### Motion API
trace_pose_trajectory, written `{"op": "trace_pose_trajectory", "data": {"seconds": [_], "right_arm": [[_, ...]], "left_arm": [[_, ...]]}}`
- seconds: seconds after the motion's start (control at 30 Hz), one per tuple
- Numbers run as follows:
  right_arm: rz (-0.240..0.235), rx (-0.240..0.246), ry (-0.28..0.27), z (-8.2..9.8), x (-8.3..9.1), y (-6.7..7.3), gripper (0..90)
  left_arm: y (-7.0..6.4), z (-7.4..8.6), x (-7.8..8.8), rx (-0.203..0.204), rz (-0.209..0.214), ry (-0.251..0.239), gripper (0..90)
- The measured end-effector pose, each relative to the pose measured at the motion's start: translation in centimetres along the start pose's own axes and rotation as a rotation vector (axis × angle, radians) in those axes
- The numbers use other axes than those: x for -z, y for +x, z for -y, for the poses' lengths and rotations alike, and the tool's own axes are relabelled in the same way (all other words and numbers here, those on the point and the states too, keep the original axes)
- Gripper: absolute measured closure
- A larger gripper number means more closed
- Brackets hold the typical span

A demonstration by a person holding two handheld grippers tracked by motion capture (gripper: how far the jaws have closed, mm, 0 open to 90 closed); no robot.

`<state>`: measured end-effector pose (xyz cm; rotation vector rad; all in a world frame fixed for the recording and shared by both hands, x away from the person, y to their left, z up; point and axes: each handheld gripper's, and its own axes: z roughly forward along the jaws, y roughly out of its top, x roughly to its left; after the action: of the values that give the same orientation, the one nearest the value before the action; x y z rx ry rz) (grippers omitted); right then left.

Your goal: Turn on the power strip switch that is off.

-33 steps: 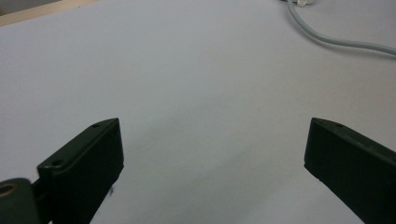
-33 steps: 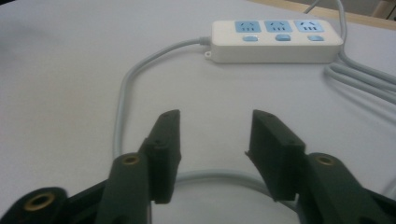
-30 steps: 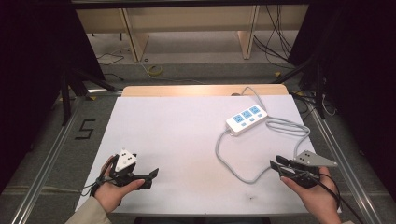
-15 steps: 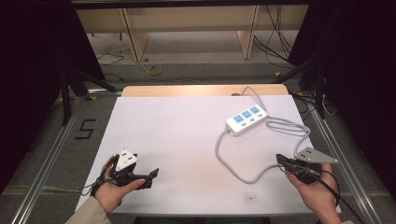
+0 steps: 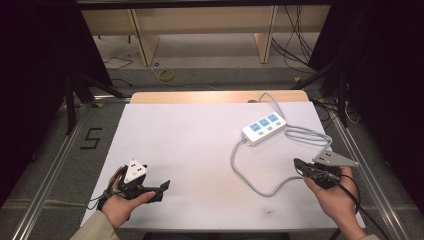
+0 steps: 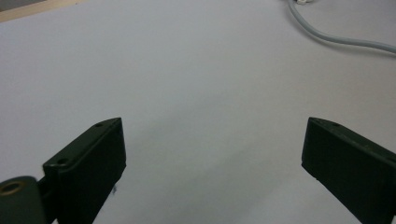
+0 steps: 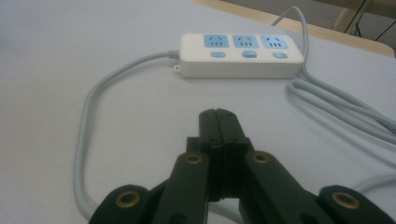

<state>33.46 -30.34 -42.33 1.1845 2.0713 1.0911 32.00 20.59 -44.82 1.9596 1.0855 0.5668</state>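
**Closing on nothing: the right gripper clamps empty, short of the power strip**

Comparing with a second ago, the right gripper (image 5: 298,163) near the right edge of the tabletop (image 5: 190,145) has brought its jaws together. They stood parted then, and in the right gripper view they now meet flat against each other with nothing between them. The hand has barely shifted. This reads as a readying or test squeeze, not a grasp, so the work on the power strip (image 5: 264,128) has probably not yet begun.

The strip lies toward the far right corner of the tabletop, sockets up and untouched, well ahead of the clenched jaw tips. Its grey cable (image 5: 239,167) loops back toward the near edge and curves round just beside the right gripper without touching it.

The left gripper (image 5: 159,189) rests by the near left corner, in the same place as before. Its jaws stand wide apart over bare tabletop, released and holding nothing.
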Motion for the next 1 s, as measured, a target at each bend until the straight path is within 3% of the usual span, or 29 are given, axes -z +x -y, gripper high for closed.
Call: {"op": "trace_pose_trajectory", "data": {"seconds": [1.0], "right_arm": [[0.004,-0.013,0.028,-2.4,-2.4,-0.8,90.0]], "left_arm": [[-0.1,0.0,-0.1,0.006,0.003,-0.007,6.6]]}}
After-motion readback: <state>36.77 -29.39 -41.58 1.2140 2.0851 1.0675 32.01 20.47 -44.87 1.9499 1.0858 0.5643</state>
